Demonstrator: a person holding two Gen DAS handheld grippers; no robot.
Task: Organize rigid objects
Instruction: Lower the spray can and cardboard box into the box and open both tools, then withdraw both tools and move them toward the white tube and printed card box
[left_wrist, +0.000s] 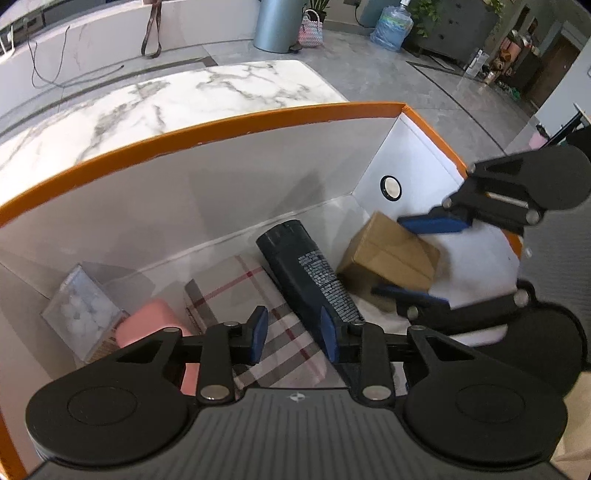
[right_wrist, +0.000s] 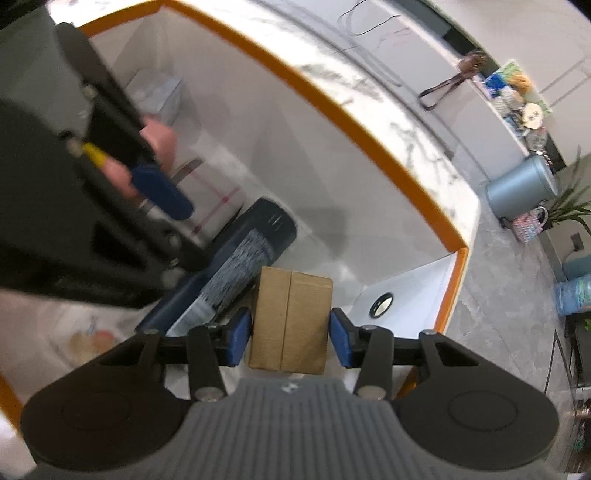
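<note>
Sitting inside the orange-rimmed box (right_wrist: 369, 140), the cardboard carton (right_wrist: 290, 321) looks light and stiff, with flat, slightly slick sides; its two long faces are probably the best hold. The right gripper (right_wrist: 290, 341) brackets it, pads just beside those faces, no firm press visible. Next to the carton lies the dark bottle (left_wrist: 310, 273), likely rigid and smooth. The left gripper (left_wrist: 293, 334) stands partly open over the plaid box (left_wrist: 258, 306), its right pad at the bottle, clamping nothing.
</note>
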